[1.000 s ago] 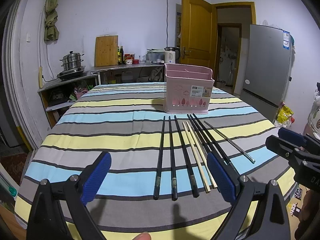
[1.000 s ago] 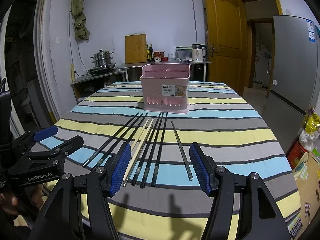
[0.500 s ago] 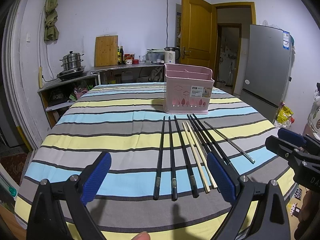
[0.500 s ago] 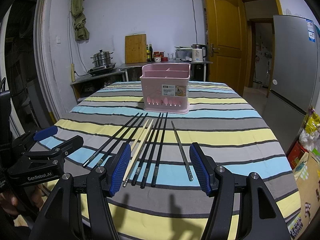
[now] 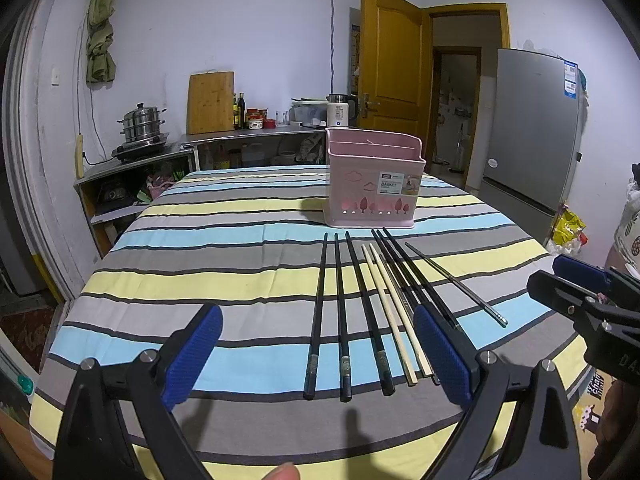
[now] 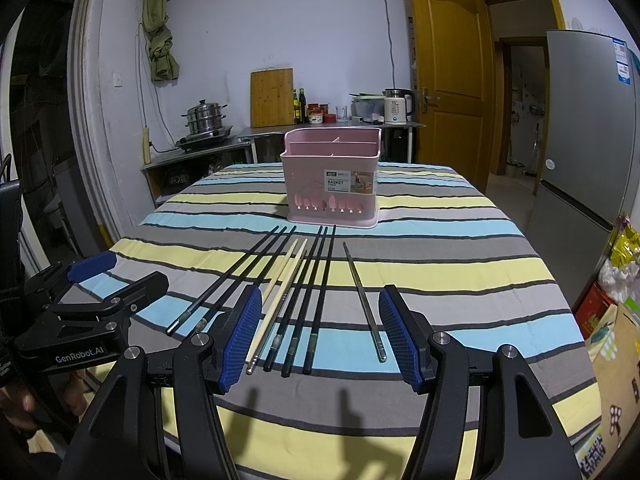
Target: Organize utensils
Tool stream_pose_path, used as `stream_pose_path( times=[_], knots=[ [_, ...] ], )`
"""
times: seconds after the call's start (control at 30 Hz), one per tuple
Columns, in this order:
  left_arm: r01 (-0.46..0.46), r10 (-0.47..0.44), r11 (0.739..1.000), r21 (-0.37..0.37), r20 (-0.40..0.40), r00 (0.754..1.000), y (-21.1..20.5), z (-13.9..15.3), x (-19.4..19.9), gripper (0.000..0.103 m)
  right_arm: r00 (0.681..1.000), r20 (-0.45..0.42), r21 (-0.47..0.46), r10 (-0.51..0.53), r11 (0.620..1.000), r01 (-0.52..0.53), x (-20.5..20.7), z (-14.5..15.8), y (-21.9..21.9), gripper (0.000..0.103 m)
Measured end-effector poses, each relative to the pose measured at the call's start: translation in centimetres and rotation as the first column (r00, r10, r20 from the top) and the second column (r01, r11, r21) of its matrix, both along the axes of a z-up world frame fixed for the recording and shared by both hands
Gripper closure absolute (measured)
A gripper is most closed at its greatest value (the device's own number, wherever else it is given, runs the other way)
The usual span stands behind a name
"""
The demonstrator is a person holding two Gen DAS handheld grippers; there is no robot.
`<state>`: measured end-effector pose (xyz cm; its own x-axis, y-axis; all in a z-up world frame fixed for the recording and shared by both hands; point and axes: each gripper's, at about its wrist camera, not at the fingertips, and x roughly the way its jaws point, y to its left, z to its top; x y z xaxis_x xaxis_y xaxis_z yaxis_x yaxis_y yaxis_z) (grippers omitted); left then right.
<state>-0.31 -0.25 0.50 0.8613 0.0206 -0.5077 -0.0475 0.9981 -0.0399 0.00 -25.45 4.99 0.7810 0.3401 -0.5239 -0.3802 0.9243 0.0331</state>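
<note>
Several chopsticks lie side by side on the striped tablecloth: black chopsticks, a pale wooden pair, and a single metal chopstick apart at the right. Behind them stands a pink utensil basket with divided compartments. My left gripper hovers open above the near ends of the chopsticks. My right gripper is open too, just short of their near ends. Neither holds anything.
The striped table drops off at its front and side edges. Beyond it are a counter with a steamer pot, a cutting board, a kettle, a wooden door and a fridge.
</note>
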Motion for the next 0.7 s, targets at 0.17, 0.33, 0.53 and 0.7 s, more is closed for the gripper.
stream_pose_path(
  times=[0.17, 0.33, 0.53, 0.7],
  knots=[
    [-0.001, 0.001, 1.0, 0.001, 0.0, 1.0, -0.06, -0.1, -0.04, 0.005, 1.0, 0.0, 0.001, 0.001, 1.0, -0.001, -0.02, 0.01, -0.01, 0.041],
    [0.0, 0.0, 1.0, 0.001, 0.0, 1.0, -0.07, 0.0, -0.03, 0.005, 1.0, 0.0, 0.001, 0.0, 1.0, 0.0, 0.02, -0.02, -0.03, 0.041],
    [-0.001, 0.001, 1.0, 0.001, 0.0, 1.0, -0.08, -0.08, -0.03, 0.005, 1.0, -0.001, 0.002, 0.001, 1.0, -0.001, -0.01, 0.0, -0.02, 0.041],
    [-0.001, 0.001, 1.0, 0.001, 0.0, 1.0, -0.07, -0.09, -0.03, 0.005, 1.0, -0.001, 0.001, 0.0, 1.0, 0.0, -0.02, -0.02, -0.03, 0.041]
  ],
)
